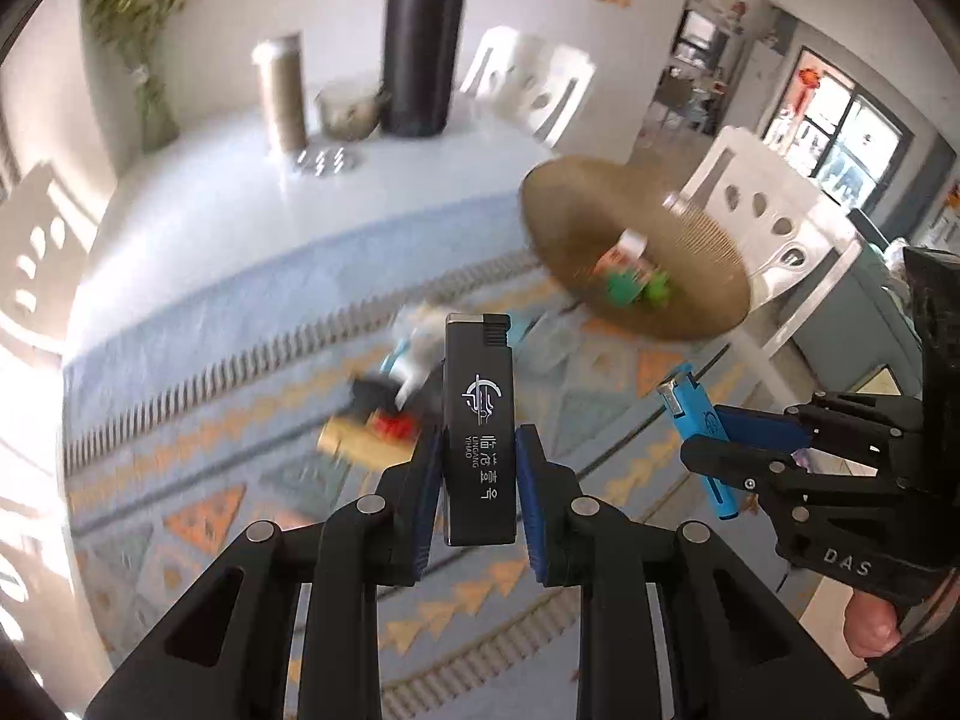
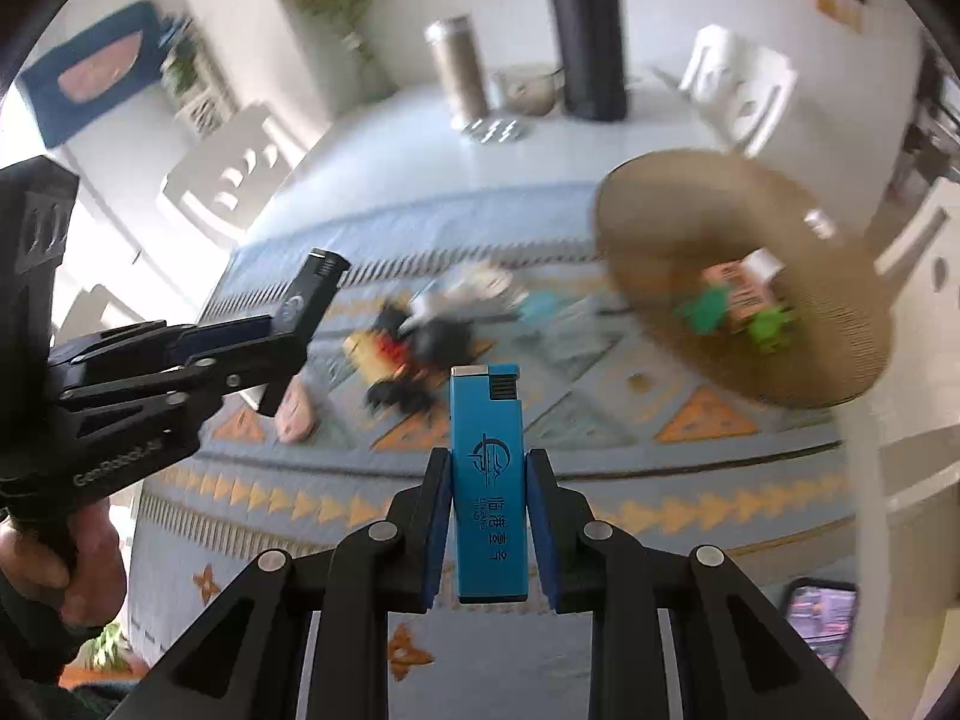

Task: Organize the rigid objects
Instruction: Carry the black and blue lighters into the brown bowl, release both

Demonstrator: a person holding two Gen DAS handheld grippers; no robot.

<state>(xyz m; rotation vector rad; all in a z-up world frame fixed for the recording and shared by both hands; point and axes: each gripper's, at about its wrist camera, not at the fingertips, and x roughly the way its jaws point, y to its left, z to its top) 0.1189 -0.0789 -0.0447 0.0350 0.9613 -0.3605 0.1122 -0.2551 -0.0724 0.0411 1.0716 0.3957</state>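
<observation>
Each tool is clamped on a lighter by its lower body, leaving the cap clear: the left tool point(image 1: 479, 468) grips the black lighter point(image 1: 479, 420), the right tool point(image 2: 489, 516) the blue lighter point(image 2: 489, 480), both above the bench point(image 1: 240, 192), probably bound for the woven basket point(image 2: 690, 228) near its right edge.

Around the woven basket point(image 2: 720, 228), the patterned cloth point(image 2: 600, 480) on the near side lies open; a blurred toy pile point(image 2: 420, 336) crowds the cloth to its left; bottles point(image 2: 585, 30) stand well behind.
</observation>
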